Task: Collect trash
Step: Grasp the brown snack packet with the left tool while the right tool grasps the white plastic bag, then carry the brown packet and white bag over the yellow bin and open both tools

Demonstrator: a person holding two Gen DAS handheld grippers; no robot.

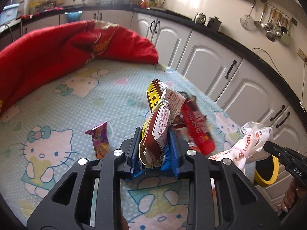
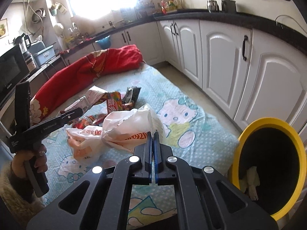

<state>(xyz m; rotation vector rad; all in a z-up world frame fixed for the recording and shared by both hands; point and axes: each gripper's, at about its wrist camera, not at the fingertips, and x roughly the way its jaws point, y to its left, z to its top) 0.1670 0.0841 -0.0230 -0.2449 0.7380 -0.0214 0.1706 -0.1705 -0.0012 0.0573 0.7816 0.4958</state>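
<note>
Both jaws grip: paper bag (image 1: 155, 134) upright, plastic bag (image 2: 122, 132) sideways.

Bin (image 2: 249, 132) right of mattress (image 2: 191, 115)

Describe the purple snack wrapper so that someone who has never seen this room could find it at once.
Start at the cartoon-cat bedsheet spread beside the white kitchen cabinets. The purple wrapper lies flat on it, alone, just left of the left tool. Unlike the brown-and-yellow paper packet clamped in that tool and the red packet behind, it is small, purple and untouched.
</note>
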